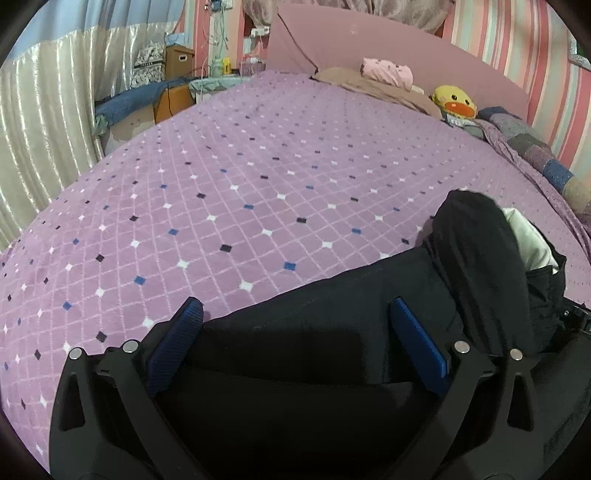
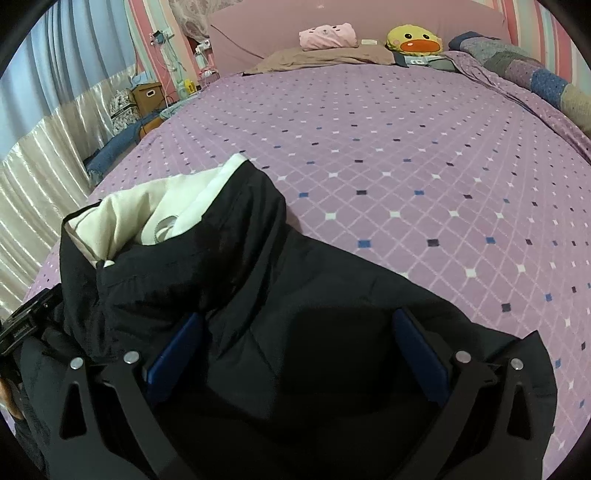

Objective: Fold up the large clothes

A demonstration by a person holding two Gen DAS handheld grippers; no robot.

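Observation:
A black jacket (image 1: 332,321) with a white lining (image 1: 532,243) lies bunched at the near edge of a purple diamond-patterned bed cover (image 1: 240,192). My left gripper (image 1: 295,314) is open, its blue pads either side of the jacket's left part, low over the fabric. In the right wrist view the same jacket (image 2: 295,295) shows its collar and white lining (image 2: 147,210) raised at left. My right gripper (image 2: 297,325) is open over the jacket's right part, its left pad partly tucked under a fold.
At the bed's head lie a brown pillow (image 2: 325,57), a folded pink garment (image 2: 328,35), a yellow duck plush (image 2: 413,40) and a patchwork quilt (image 2: 535,74). Curtains (image 1: 44,122) and boxes (image 1: 177,59) stand beside the bed on the left.

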